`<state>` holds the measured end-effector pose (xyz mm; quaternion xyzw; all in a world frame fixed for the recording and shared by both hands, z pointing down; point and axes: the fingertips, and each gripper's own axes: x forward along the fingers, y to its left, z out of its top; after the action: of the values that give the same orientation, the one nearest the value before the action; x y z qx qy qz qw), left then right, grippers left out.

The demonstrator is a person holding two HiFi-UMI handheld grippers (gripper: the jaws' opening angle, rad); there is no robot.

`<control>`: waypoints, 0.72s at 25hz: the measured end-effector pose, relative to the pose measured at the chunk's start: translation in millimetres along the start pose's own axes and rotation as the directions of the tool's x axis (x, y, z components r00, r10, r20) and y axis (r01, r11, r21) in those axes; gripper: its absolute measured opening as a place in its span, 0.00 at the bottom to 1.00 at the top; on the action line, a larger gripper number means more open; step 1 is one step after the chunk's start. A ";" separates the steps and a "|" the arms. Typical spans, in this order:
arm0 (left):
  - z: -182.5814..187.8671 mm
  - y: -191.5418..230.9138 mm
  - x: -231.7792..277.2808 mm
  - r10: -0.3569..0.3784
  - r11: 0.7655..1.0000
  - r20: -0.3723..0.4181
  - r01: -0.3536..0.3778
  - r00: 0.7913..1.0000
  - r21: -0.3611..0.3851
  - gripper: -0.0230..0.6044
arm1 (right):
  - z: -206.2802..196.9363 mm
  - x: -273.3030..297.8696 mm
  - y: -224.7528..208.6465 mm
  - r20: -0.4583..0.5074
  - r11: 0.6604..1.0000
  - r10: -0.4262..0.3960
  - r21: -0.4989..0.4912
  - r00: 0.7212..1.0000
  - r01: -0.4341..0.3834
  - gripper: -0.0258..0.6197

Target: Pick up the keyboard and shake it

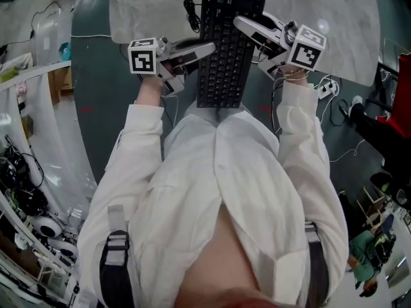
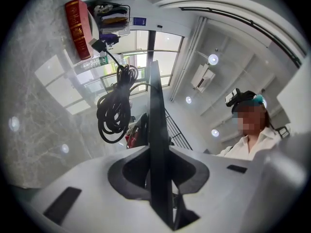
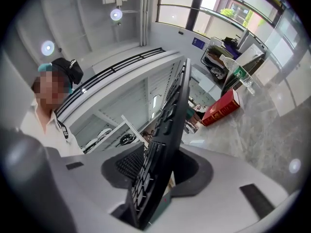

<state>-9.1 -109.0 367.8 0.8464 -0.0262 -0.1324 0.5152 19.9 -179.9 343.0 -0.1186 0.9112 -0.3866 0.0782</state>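
Observation:
A black keyboard point(image 1: 225, 50) hangs in the air in front of me, its long side running away from me, over the near edge of a marble table point(image 1: 334, 18). My left gripper point(image 1: 207, 49) is shut on its left edge, and in the left gripper view the keyboard point(image 2: 158, 144) stands edge-on between the jaws of that gripper point(image 2: 160, 188). From the other side my right gripper point(image 1: 243, 27) clamps the right edge. In the right gripper view the keys of the keyboard point(image 3: 165, 144) face left, wedged in the right gripper point(image 3: 150, 188).
The keyboard's coiled black cable point(image 2: 114, 110) dangles past the table's edge point(image 1: 191, 11). A red book point(image 3: 221, 108) and a clear bottle point(image 3: 243, 76) lie on the marble top. A white power strip point(image 1: 324, 88) with cords lies on the floor at the right.

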 end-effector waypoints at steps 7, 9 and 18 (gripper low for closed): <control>0.3 2.5 -0.1 0.011 1.000 0.000 -0.011 1.000 0.021 0.19 | 1.1 0.7 -3.9 0.016 1.000 -0.009 0.024 1.000 0.008 0.27; 0.5 3.5 0.3 0.018 1.000 0.000 -0.018 1.000 0.026 0.19 | 1.7 1.3 -4.3 0.012 1.000 -0.013 0.020 1.000 0.012 0.26; 2.6 7.3 -1.5 0.088 0.993 -0.010 -0.087 0.996 0.081 0.19 | 2.6 0.4 -3.0 0.027 0.998 -0.051 0.033 0.998 0.050 0.23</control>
<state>-10.5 -114.5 373.3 0.8655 -0.0652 -0.1028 0.4860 20.6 -183.8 343.4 -0.1456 0.9005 -0.4013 0.0831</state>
